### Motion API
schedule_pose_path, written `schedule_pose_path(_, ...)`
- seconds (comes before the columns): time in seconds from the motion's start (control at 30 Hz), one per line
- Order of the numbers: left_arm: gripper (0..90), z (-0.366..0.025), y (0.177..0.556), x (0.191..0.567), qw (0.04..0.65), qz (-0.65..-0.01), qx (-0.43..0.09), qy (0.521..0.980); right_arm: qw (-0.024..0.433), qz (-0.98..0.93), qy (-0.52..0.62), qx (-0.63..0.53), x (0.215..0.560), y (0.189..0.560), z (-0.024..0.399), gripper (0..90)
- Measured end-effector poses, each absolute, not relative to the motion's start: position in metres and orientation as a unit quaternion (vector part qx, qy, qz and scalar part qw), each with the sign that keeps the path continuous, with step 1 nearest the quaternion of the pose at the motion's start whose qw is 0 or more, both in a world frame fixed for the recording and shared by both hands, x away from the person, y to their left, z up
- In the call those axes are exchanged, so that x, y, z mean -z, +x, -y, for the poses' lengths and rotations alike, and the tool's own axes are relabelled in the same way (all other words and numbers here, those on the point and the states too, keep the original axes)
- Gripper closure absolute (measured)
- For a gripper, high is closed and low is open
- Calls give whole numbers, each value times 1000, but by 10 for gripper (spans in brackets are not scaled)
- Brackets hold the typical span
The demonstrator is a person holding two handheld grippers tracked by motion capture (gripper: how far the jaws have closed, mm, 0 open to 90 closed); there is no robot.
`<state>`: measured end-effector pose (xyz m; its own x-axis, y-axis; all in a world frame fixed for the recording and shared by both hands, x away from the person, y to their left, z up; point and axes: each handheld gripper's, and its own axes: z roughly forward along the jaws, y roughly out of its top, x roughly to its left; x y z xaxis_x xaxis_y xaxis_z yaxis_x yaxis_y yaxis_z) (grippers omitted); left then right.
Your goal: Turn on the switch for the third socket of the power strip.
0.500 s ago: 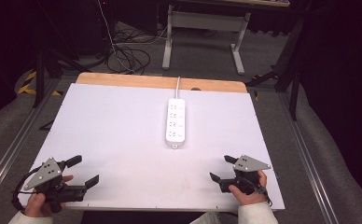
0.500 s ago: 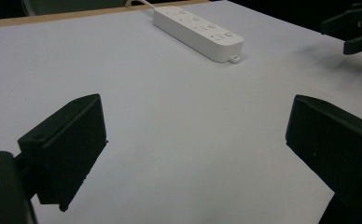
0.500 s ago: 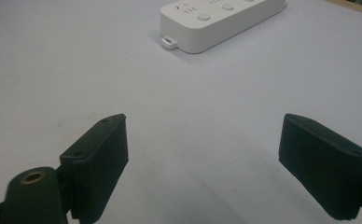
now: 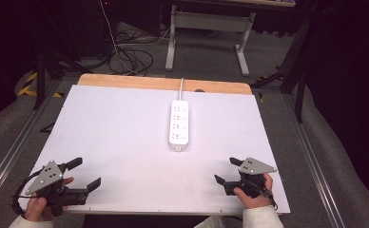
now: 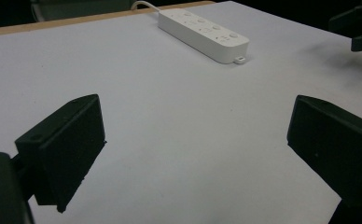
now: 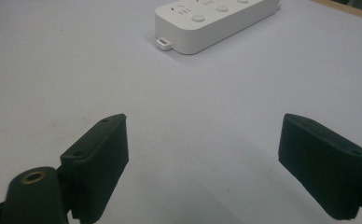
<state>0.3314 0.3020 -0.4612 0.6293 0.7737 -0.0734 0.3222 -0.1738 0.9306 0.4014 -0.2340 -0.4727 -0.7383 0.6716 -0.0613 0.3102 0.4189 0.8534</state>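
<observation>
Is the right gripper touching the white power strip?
Apart. The high view shows bare white table between the right gripper and the power strip; its jaws stand open.

Lab or recording studio setting. White board surface [image 4: 125, 137] on a wooden-edged top, flanked by metal rails [image 4: 11, 152]. Grey carpeted floor [image 4: 206, 57], tangle of black cables [image 4: 130, 59], grey metal desk frame [image 4: 206, 28] behind. Dark black curtains [image 4: 349, 71] around the rig.
</observation>
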Motion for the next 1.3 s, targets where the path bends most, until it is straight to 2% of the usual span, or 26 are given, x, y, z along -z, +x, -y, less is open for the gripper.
schedule_pose_path(0.13,45,-302,331,460,520,-375,-221,735,202,-819,301,-444,472,401,233,163)
schedule_pose_path(0.3,39,-299,330,460,509,-371,-233,741,205,-824,290,-441,471,401,230,231)
schedule_pose_path(0.73,39,-300,331,460,506,-373,-221,745,210,-822,290,-443,461,403,226,256)
schedule_pose_path(0.8,40,-300,331,460,504,-372,-222,747,196,-827,285,-443,458,404,224,318)
schedule_pose_path(1.0,40,-299,330,460,503,-372,-218,749,201,-827,286,-439,451,410,218,324)
schedule_pose_path(1.3,39,-300,331,459,496,-372,-218,753,182,-835,275,-440,433,428,204,358)
